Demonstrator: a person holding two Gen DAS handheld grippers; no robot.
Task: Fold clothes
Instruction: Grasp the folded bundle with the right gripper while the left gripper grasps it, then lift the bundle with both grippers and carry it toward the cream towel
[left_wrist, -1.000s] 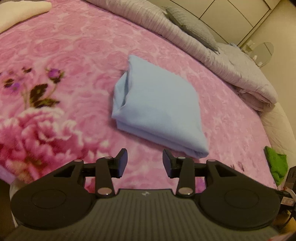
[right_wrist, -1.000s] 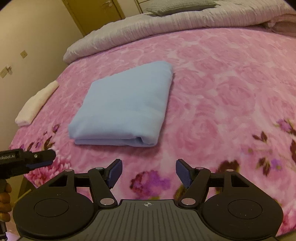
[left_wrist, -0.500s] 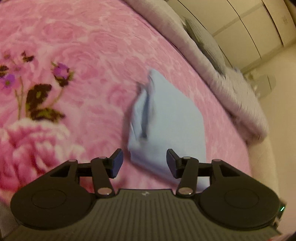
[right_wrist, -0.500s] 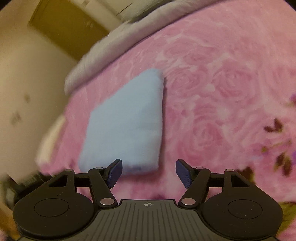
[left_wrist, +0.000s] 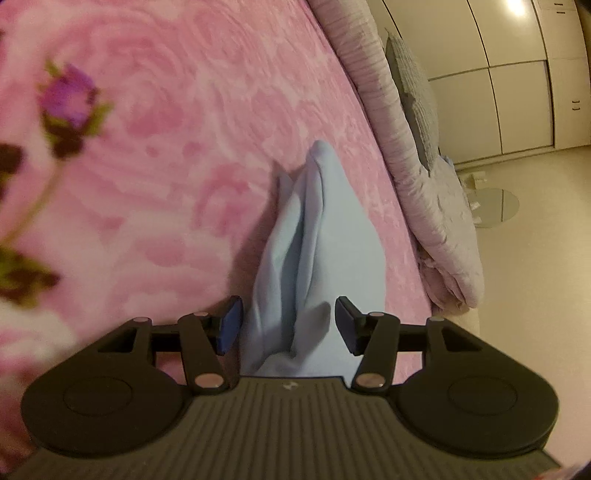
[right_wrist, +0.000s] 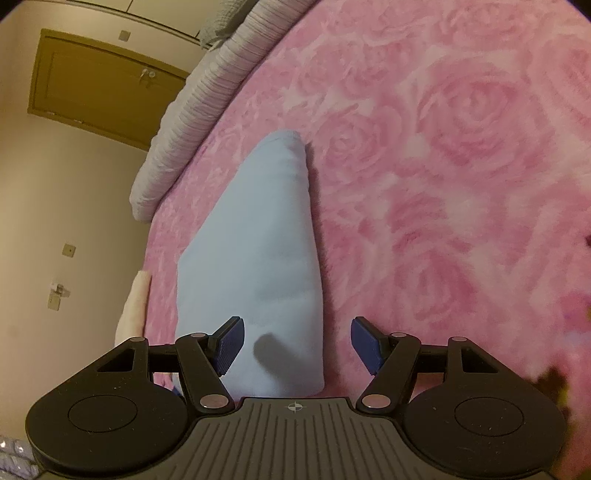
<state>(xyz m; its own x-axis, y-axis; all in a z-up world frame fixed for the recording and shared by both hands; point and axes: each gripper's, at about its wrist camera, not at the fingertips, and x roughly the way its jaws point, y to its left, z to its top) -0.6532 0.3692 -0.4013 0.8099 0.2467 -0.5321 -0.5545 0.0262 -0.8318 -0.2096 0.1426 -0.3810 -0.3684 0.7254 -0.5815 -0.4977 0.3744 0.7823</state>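
Observation:
A folded light blue garment (left_wrist: 317, 240) lies on the pink rose-patterned blanket (left_wrist: 166, 129). In the left wrist view its layered open edge runs straight toward me. My left gripper (left_wrist: 288, 325) is open, its fingers straddling the garment's near end low over the bed. In the right wrist view the same folded light blue garment (right_wrist: 258, 251) shows its smooth folded side. My right gripper (right_wrist: 295, 345) is open too, with the near corner of the garment between its fingers. Neither pair of pads presses the cloth.
A rolled grey-lilac duvet (left_wrist: 424, 177) with a grey pillow (left_wrist: 413, 92) lines the bed's far edge. A cream folded cloth (right_wrist: 135, 306) lies at the bed's left edge near the wall. A brown door (right_wrist: 96, 85) and white wardrobes (left_wrist: 517, 74) stand beyond.
Both grippers dropped low and moved in from opposite sides, so the garment's ends now sit between their open fingers. The garment itself has not moved.

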